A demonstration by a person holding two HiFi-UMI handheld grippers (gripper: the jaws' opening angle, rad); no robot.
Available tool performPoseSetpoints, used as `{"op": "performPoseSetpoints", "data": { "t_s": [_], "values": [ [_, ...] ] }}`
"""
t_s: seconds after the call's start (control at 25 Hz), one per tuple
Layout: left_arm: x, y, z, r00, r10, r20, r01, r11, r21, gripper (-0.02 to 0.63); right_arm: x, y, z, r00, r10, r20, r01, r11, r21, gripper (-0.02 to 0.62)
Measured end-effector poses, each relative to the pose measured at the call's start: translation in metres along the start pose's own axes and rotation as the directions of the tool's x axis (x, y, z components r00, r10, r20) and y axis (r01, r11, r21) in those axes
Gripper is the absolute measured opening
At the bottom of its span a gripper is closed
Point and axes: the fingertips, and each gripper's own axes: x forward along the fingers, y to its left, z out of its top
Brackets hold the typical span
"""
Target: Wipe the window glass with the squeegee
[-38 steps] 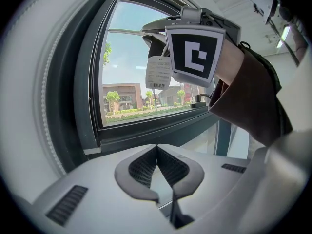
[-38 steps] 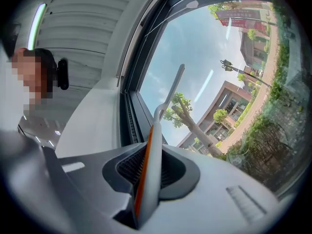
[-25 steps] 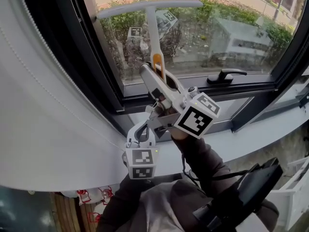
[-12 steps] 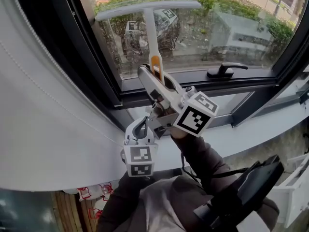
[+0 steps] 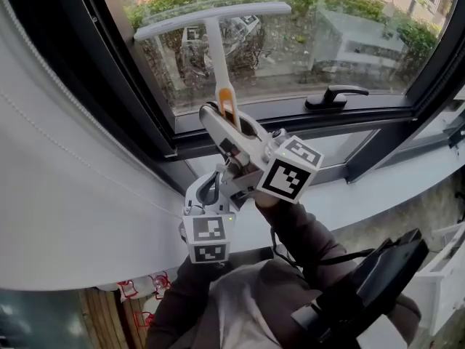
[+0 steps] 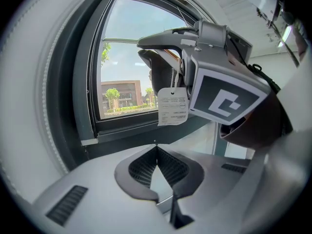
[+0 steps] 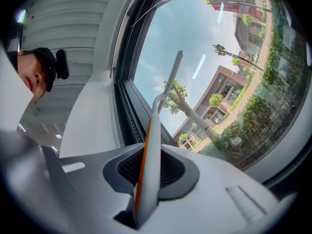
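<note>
A squeegee with a long white blade (image 5: 211, 19) lies flat against the window glass (image 5: 327, 35), its blade level near the top of the pane. Its white handle runs down to an orange grip (image 5: 227, 102). My right gripper (image 5: 224, 124) is shut on that grip and points up at the glass. In the right gripper view the handle (image 7: 148, 165) stands between the pads, and the blade (image 7: 171, 79) rises ahead. My left gripper (image 5: 208, 189) hangs just below the right one, shut and empty. In the left gripper view its pads (image 6: 146, 167) meet at the tip.
A black window handle (image 5: 336, 93) sits on the lower frame at the right. The dark frame post (image 5: 109, 86) and a white blind (image 5: 58, 195) close off the left. The pale sill (image 5: 378, 187) runs beneath. A paper tag (image 6: 173, 106) hangs from the right gripper.
The right gripper has drawn the squeegee a little way down the glass. The left gripper has stayed in place below it.
</note>
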Motion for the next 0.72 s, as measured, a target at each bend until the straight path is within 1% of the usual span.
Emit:
{"op": "performPoseSetpoints", "data": {
  "t_s": [0.4,0.48,0.56,0.64,0.72],
  "values": [
    [0.002,0.006,-0.004,1.0,0.014,-0.022,-0.014,1.0,-0.013,0.002,-0.006,-0.012,-0.016,0.999,-0.018,-0.043,0.02,0.999,0.046,0.051],
    [0.004,0.01,-0.005,0.999,0.021,-0.03,-0.022,0.999,-0.023,0.002,-0.007,-0.012,-0.018,0.998,-0.013,-0.064,0.015,1.0,0.025,0.051],
    [0.008,0.015,0.002,0.999,0.029,-0.02,-0.029,0.999,-0.015,0.002,-0.005,-0.012,-0.017,0.997,-0.002,-0.075,0.001,1.0,-0.004,0.051],
    [0.011,0.021,0.01,0.999,0.036,-0.003,-0.036,0.999,-0.003,0.002,-0.003,-0.015,-0.016,0.997,-0.002,-0.073,0.002,1.0,-0.004,0.051],
    [0.01,0.024,0.008,0.999,0.042,-0.005,-0.042,0.999,-0.007,0.002,-0.004,-0.018,-0.02,0.997,-0.011,-0.075,0.012,1.0,0.013,0.051]
  ]
}}
